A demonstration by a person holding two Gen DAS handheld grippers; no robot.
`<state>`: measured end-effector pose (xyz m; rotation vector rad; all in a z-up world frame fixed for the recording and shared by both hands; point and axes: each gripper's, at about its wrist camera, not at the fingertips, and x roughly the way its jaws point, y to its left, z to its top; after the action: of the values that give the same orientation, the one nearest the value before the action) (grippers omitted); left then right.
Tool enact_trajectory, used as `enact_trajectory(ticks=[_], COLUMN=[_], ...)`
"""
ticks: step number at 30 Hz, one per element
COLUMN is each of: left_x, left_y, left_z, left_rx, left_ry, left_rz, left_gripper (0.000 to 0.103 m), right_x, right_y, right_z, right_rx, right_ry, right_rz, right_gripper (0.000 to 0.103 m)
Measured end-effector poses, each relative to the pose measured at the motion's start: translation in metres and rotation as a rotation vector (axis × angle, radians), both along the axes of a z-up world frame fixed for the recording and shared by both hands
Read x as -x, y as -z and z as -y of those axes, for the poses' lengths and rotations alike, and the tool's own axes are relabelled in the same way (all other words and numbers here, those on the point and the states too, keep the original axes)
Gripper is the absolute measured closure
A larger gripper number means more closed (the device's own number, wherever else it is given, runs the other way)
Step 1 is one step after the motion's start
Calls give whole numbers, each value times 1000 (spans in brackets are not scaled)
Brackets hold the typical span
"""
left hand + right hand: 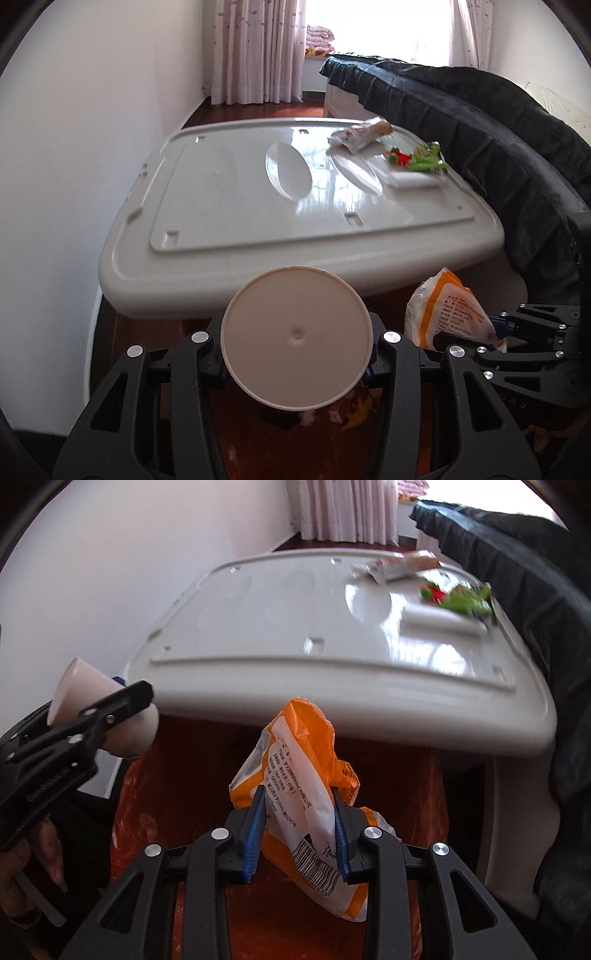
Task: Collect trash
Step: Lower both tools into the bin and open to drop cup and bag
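Note:
My left gripper (295,363) is shut on a white paper cup (296,338), bottom facing the camera; it also shows in the right wrist view (99,709). My right gripper (299,834) is shut on an orange and white plastic bag (295,775), also visible in the left wrist view (443,314). Both are held over an orange-lined trash bin (388,794) in front of the grey table (258,240). On the table's far right lie a red and white wrapper (360,134), a green and red wrapper (417,157) and a white paper roll (413,181).
A white wall (92,129) runs along the left. A bed with a dark blanket (498,129) stands to the right of the table. Curtains (255,51) and a bright window are at the back.

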<state>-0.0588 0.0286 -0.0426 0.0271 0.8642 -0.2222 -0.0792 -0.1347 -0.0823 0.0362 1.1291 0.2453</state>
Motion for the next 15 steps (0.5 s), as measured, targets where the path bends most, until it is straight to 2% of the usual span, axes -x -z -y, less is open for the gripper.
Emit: enact_trajectory(ticks=[4, 6, 8, 9, 10, 11, 15], left_x=[12, 16, 18, 18, 18, 18, 16], left_y=[19, 22, 21, 18, 16, 14, 10], left_z=[1, 2, -1, -3, -4, -5, -5], left_rx=[4, 1, 9, 4, -5, -12, -29], left_ry=[-6, -12, -24, -42, -63, -77, -89], left_rz=[-53, -61, -64, -59, -49, -38, -25], left_gripper=[57, 57, 49, 35, 27, 24, 20], right_x=[10, 11, 14, 15, 15, 13, 10], right_y=[16, 19, 20, 21, 21, 22, 19], right_z=[2, 0, 0, -1, 0, 2, 10], right_rx=[-6, 10, 28, 32, 35, 40, 42], right_ry=[17, 19, 30, 36, 39, 46, 88], right_rz=[-43, -58, -62, -61, -61, -59, -42], right_gripper=[68, 63, 48, 44, 35, 30, 24])
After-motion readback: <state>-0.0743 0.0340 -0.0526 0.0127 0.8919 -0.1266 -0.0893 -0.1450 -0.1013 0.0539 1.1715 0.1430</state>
